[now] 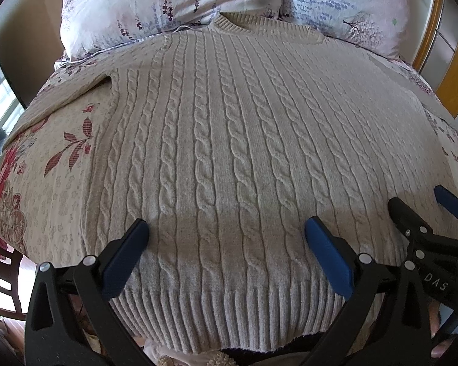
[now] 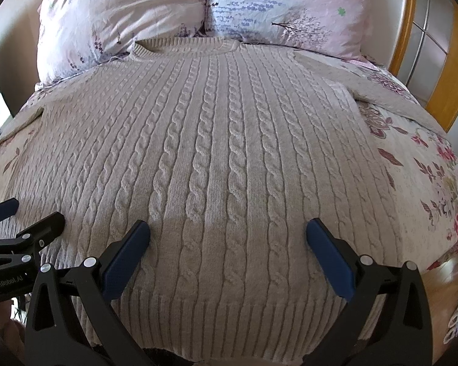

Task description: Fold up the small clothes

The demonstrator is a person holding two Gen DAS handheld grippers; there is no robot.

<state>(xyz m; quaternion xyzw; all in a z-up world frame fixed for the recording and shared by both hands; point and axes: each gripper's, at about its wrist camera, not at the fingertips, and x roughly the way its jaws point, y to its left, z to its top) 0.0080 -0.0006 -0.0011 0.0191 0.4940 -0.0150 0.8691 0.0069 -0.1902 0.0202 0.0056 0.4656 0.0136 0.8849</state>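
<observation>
A beige cable-knit sweater (image 1: 229, 140) lies flat, front up, on a floral bedspread, collar toward the pillows and ribbed hem toward me; it also fills the right wrist view (image 2: 216, 158). My left gripper (image 1: 227, 228) is open and empty, hovering over the sweater just above the hem. My right gripper (image 2: 228, 228) is open and empty over the same lower part, further right. Each gripper shows in the other's view: the right one (image 1: 418, 210) at the right edge, the left one (image 2: 30, 213) at the left edge.
Two floral pillows (image 1: 155, 3) (image 2: 284, 9) lie behind the collar. The floral bedspread (image 1: 55, 164) shows on both sides of the sweater. A wooden headboard frame (image 2: 442, 70) stands at the right. Wooden floor (image 2: 442, 280) shows beyond the bed's right edge.
</observation>
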